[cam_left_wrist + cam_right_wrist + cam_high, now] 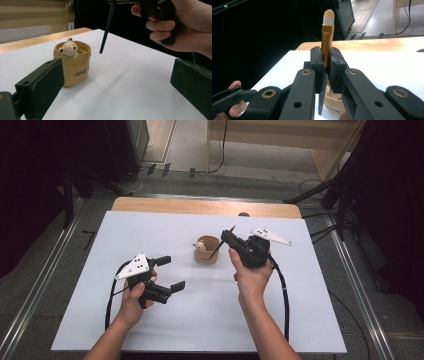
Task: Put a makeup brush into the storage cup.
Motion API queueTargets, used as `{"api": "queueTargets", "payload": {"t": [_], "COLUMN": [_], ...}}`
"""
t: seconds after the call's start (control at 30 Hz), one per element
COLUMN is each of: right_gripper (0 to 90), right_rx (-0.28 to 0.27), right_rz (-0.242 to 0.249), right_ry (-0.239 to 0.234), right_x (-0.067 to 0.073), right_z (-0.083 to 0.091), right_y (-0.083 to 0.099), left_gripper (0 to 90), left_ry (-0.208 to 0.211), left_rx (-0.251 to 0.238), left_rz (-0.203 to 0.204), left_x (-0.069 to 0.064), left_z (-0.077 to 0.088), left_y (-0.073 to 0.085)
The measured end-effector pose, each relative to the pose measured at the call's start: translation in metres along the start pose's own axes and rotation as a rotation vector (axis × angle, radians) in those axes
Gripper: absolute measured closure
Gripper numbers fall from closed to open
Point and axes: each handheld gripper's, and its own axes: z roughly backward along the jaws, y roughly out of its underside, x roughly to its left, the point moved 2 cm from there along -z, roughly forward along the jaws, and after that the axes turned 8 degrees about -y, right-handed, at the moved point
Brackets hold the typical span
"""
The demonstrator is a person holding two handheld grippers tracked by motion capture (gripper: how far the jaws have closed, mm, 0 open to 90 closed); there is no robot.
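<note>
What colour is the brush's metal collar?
Gold, on the brush; clearest in the right gripper view.

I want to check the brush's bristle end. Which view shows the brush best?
The right gripper view: the brush stands clamped between the jaws, gold ferrule and pale bristles up. The left gripper view gives its dark handle, and the high view a thin sliver.

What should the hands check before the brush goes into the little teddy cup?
1. Brush clamped in the right gripper: ok.
2. Dark handle end points down toward the cup: ok.
3. Handle tip right over the cup's opening: not ok, it hangs beside it.
4. Cup upright on the white table: ok.
5. Room beside the teddy in the cup: cannot tell.
6. Left gripper open, apart from the cup: ok.
</note>
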Motion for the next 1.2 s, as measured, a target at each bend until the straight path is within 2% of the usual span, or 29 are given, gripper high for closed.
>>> {"api": "queueTargets", "payload": {"t": [0.4,0.63,1.2], "right_gripper": [84.2,84.2,84.2], "right_rx": [0.005,0.001,-0.007], "right_rz": [0.063,0.074,0.119], "right_ry": [0.028,0.044,0.069], "right_x": [0.001,0.001,0.001], "right_z": [-0.006,-0.007,-0.014], "right_y": [-0.016,-0.024,-0.040], "left_gripper": [0.0,0.0,0.0], "left_ry": [0.001,-0.014,-0.018], "left_rx": [0.009,0.000,-0.004], "left_rz": [-0.012,-0.004,-0.003], "left_x": [0.000,0.002,0.006], "left_z": [0.000,0.001,0.004], "left_y": [0.001,0.001,0.001]}}
